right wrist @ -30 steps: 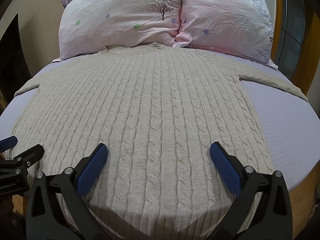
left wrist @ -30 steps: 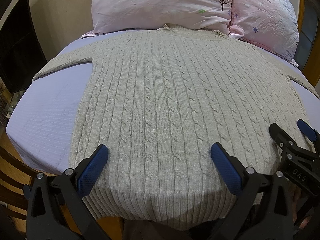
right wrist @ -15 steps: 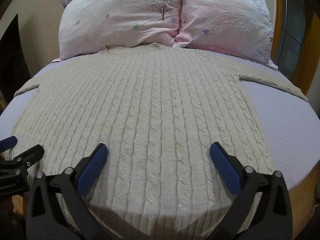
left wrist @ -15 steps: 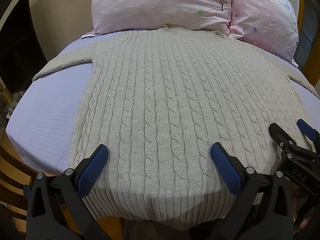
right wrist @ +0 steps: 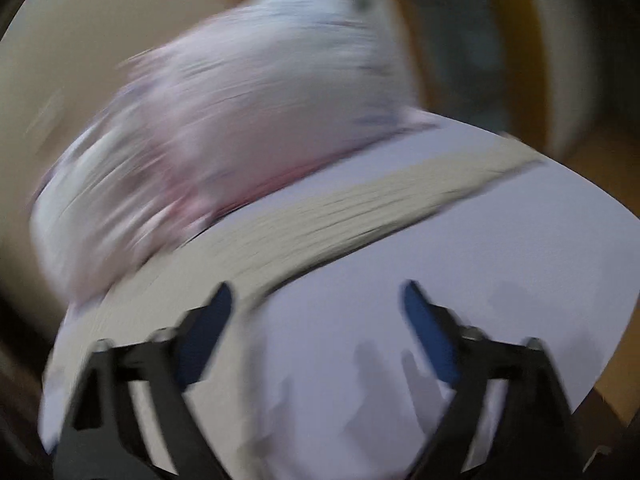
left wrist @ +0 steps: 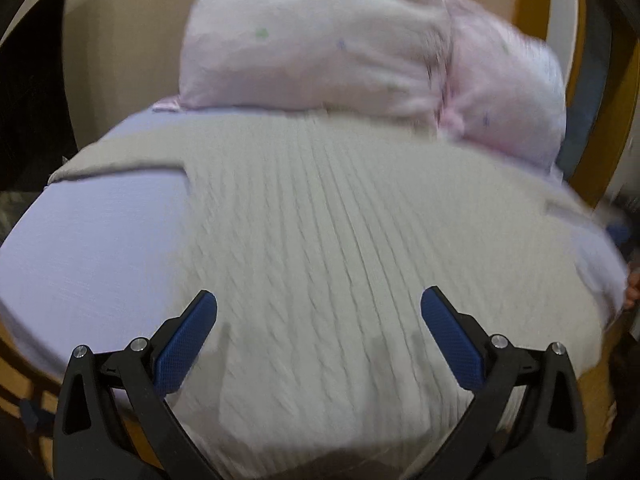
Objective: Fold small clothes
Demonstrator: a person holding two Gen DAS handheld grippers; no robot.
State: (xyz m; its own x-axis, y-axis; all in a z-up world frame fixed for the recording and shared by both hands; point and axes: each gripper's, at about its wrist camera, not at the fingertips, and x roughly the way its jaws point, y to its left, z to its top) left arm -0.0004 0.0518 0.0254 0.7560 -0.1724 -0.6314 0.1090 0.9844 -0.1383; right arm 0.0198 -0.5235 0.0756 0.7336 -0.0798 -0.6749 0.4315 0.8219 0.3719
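Sweater (left wrist: 340, 240) is lying totally flat, nothing's getting folded yet, left gripper (left wrist: 319, 340) and right gripper (right wrist: 318, 332) both hanging released, gripping nothing.

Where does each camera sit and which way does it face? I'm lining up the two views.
Left wrist: rides the left claw, facing up the bed over the sweater to the pillows; both fingers show, apart.
Right wrist: rides the right claw, heavily blurred, facing the sweater's sleeve and lilac sheet; its fingers show, apart.
Shared: sweater, sheet, pillows.
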